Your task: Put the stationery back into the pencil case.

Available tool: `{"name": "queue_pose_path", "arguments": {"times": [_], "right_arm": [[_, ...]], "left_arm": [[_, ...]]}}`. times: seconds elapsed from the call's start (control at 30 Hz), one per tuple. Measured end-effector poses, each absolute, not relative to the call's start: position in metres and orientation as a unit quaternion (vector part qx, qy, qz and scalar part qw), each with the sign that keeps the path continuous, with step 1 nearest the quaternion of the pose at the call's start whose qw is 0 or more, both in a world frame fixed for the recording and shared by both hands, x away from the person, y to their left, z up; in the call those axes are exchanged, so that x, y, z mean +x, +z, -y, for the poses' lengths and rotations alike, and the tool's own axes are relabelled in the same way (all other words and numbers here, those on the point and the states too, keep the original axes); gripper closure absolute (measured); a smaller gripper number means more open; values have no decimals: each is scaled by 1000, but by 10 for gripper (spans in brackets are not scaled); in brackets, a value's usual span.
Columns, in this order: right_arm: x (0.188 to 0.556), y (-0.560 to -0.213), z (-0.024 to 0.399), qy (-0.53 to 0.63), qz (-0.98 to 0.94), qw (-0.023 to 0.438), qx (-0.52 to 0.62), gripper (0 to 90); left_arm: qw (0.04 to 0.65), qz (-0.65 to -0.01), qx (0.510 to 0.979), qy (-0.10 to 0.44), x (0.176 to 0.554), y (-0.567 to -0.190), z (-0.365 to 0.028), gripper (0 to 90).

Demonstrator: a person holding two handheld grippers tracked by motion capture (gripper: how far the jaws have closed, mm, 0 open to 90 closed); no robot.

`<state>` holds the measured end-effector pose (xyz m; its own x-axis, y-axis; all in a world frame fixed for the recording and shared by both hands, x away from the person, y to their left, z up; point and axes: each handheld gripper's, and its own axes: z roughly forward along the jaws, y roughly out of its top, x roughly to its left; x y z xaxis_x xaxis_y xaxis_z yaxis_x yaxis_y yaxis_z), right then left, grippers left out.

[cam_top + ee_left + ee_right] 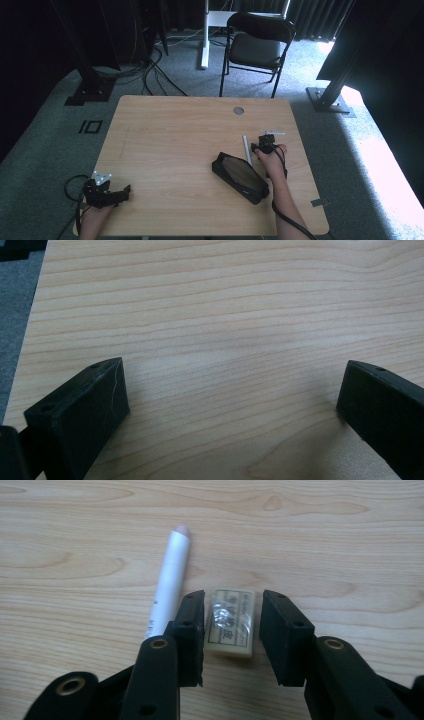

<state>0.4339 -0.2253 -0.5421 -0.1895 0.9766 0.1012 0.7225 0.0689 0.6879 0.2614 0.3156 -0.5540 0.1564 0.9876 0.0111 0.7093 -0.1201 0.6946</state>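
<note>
1. The right gripper (233, 630) hangs low over the pale wooden worktop (170, 145), its jaws part-open and straddling a small cream rectangular eraser in a clear printed wrapper (231, 622).
2. The eraser lies flat on the worktop; the left jaw is almost against it, the right jaw stands just clear.
3. A white cylindrical marker (167, 585) lies just beside the left jaw.
4. A black zipped pencil case (240, 176) lies near the right hand.
5. The left gripper (232, 400) has its jaws wide apart over bare wood, holding nothing.

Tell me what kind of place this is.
Probably a lab or recording room: a bare wooden table on grey carpet, dark curtains behind a folding chair, and cables trailing from black stands.
</note>
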Motion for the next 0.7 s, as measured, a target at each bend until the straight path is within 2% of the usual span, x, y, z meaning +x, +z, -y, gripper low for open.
{"name": "queue_pose_path", "arguments": {"times": [0.17,0.7], "right_arm": [[433,-542,227,310,-713,204,595,680],[423,-520,248,327,-719,190,584,683]], "left_arm": [[282,-601,706,247,261,-554,-316,4],[282,-601,706,247,261,-554,-316,4]]}}
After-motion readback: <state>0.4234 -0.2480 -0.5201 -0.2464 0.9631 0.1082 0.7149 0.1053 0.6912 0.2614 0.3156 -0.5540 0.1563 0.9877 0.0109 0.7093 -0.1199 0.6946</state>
